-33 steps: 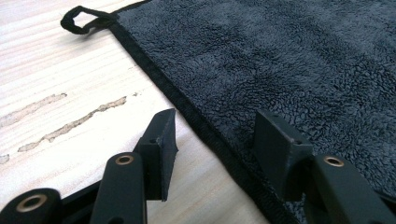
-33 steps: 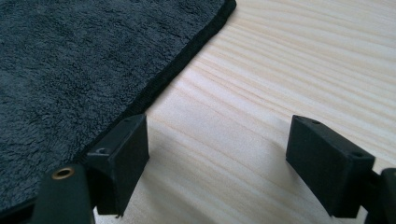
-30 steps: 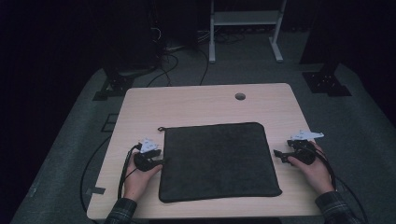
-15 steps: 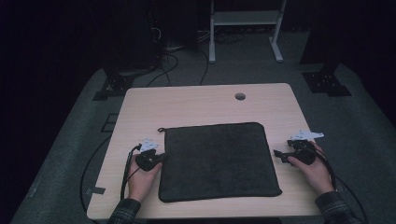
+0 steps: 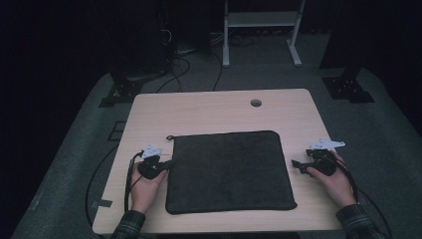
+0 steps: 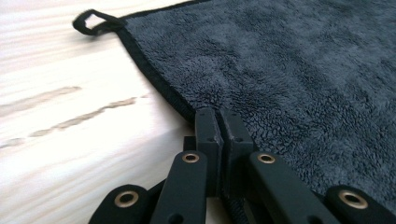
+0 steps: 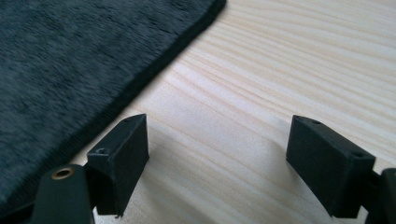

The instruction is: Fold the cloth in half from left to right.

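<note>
The left hand-held gripper [image 5: 166, 163] lies low at the left edge of the dark towel [image 5: 229, 169], its jaws pressed together over the towel's bound hem; in the left gripper view [image 6: 219, 122] the two black jaws meet with no gap, and the hem runs in under them, so it is clamped on the cloth. The right hand-held gripper [image 5: 296, 165] rests on the bare wood just beside the towel's right edge, jaws spread wide with bench grain showing between them [image 7: 215, 154]; it touches nothing but the surface, and the hem lies just to the side of its one jaw.

The towel lies flat and spread out on the near middle of the bench [image 5: 209, 112], square to its edges. A small hanging loop [image 6: 91, 22] sticks out from the far left corner. The left hand [image 5: 142, 186] and the right hand [image 5: 336, 181] each wrap a gripper body. A round cable hole [image 5: 256, 103] sits in the far part of the bench, well apart from the towel. No container is on the bench.
</note>
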### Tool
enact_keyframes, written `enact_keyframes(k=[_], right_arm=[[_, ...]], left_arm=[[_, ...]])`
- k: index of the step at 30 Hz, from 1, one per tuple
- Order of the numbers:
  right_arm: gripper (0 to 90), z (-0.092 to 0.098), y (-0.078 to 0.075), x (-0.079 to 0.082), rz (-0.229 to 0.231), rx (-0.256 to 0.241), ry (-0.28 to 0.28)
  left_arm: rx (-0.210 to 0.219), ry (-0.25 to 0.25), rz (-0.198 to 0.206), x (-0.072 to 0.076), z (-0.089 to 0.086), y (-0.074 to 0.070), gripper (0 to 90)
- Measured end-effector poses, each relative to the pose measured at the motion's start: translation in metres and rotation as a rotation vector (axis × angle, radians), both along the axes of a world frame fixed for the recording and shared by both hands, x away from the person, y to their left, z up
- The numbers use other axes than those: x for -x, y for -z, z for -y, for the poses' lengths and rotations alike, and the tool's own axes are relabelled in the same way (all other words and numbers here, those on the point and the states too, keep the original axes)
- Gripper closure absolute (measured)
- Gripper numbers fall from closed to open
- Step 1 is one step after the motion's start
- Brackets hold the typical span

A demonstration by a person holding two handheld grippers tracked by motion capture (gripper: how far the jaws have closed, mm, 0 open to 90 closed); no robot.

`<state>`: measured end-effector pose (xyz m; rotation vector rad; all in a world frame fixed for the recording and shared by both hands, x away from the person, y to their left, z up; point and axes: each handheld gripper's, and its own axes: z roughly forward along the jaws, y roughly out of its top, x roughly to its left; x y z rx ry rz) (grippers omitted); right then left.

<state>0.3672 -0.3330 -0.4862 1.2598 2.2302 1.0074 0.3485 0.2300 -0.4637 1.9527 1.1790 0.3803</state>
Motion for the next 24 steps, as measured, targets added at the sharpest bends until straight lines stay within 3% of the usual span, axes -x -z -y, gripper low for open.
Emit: enact_keyframes(k=[10,15,24], right_arm=[[19.9,0.0,0.0,0.0,0.0,0.0,-0.001],[19.9,0.0,0.0,0.0,0.0,0.0,-0.001],[19.8,0.0,0.0,0.0,0.0,0.0,-0.001]], left_arm=[[-0.022,-0.065,0.005,-0.003,-0.03,-0.008,87.2],[-0.079,-0.097,0.014,-0.004,-0.042,-0.011,87.2],[0.055,-0.058,0.036,-0.005,-0.047,-0.017,86.7]])
